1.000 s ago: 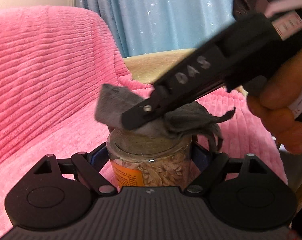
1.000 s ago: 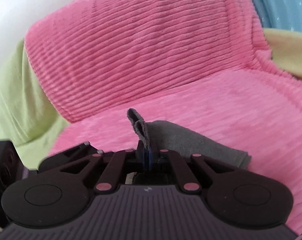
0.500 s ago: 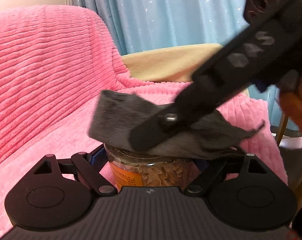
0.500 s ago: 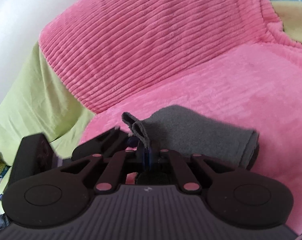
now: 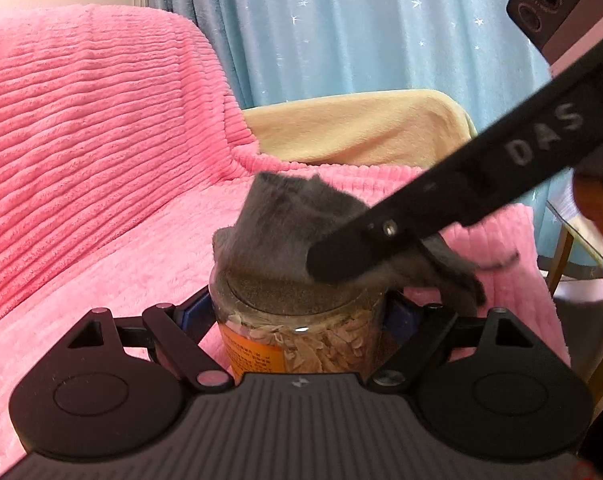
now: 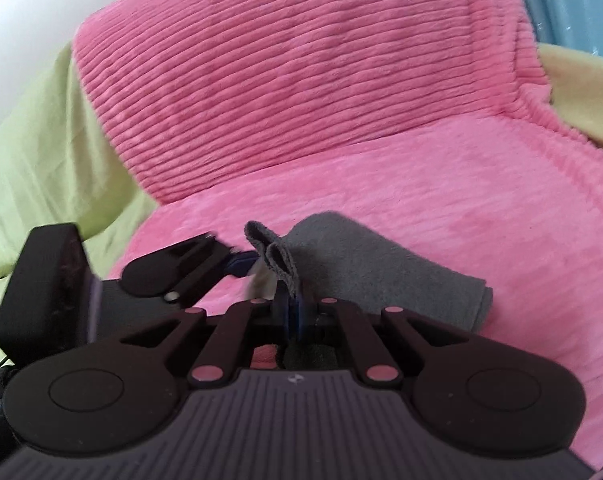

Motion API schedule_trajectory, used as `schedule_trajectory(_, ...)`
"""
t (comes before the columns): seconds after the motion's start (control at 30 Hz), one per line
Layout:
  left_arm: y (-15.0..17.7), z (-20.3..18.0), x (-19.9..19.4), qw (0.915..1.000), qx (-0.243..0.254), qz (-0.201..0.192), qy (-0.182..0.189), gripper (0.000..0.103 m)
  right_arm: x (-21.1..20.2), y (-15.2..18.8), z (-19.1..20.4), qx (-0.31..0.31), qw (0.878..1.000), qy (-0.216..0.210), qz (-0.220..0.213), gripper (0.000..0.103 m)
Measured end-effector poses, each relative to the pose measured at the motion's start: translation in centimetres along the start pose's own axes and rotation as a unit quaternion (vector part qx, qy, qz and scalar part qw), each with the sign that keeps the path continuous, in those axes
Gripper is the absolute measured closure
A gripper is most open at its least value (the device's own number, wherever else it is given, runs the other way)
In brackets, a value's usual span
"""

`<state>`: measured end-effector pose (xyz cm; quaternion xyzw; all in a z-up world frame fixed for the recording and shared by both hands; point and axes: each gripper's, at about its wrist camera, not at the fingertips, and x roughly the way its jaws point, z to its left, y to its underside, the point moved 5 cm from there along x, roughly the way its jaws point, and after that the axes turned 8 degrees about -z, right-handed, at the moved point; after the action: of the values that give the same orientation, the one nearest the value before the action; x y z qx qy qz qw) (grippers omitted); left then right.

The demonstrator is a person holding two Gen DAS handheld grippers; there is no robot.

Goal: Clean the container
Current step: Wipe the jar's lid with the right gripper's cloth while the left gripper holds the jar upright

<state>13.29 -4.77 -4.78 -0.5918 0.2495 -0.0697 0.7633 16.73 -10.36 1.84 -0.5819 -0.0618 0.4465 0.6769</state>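
In the left wrist view my left gripper (image 5: 301, 308) is shut on a clear jar (image 5: 301, 340) of pale flakes with an orange label, holding it upright above the pink blanket. A grey cloth (image 5: 285, 224) lies bunched on the jar's brown lid (image 5: 277, 292). My right gripper (image 5: 341, 260) comes in from the upper right and presses the cloth onto the lid. In the right wrist view my right gripper (image 6: 293, 316) is shut on the grey cloth (image 6: 365, 264), whose folded edge sticks up between the fingers. The left gripper's body (image 6: 169, 268) shows at the left there.
A pink ribbed blanket (image 5: 93, 152) covers the seat and backrest. A beige cushion (image 5: 353, 128) lies behind, with a blue starred curtain (image 5: 361, 32) beyond. A green sheet (image 6: 41, 152) sits left of the seat. A person's hand (image 5: 597, 204) holds the right gripper.
The cloth has bunched up and shifted across the lid toward the far left, after spreading wide half a second ago. The right gripper has swung with it. The jar stays in the left gripper.
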Motion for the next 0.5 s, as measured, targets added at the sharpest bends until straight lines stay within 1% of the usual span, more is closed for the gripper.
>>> schedule_trajectory(0.13,-0.1,0.3,0.3,1.0000,-0.001,0.001,-0.004,0.018,1.0,-0.1,0.7,0.013,1.000,-0.022,-0.001,0.102)
schedule_trajectory(0.2,-0.2,0.2,0.5,1.0000,0.002,0.001,-0.005,0.018,1.9,-0.4,0.5,0.020,0.999,-0.024,-0.011,0.102)
schedule_trajectory(0.27,-0.2,0.3,0.5,1.0000,-0.002,0.001,-0.006,0.018,2.7,-0.9,-0.2,0.022,0.999,-0.013,-0.027,0.102)
schedule_trajectory(0.33,-0.1,0.7,0.5,0.9999,-0.016,0.001,-0.004,0.018,3.2,-1.4,-0.9,0.012,0.999,0.008,-0.039,0.102)
schedule_trajectory(0.4,-0.1,1.1,0.5,0.9996,-0.029,0.000,0.001,0.018,3.1,-1.4,-1.3,0.003,0.999,0.016,-0.040,0.102)
schedule_trajectory(0.5,-0.1,1.1,0.5,0.9996,-0.028,0.001,0.003,0.018,2.0,-1.0,-1.6,-0.014,0.999,0.032,-0.034,0.102)
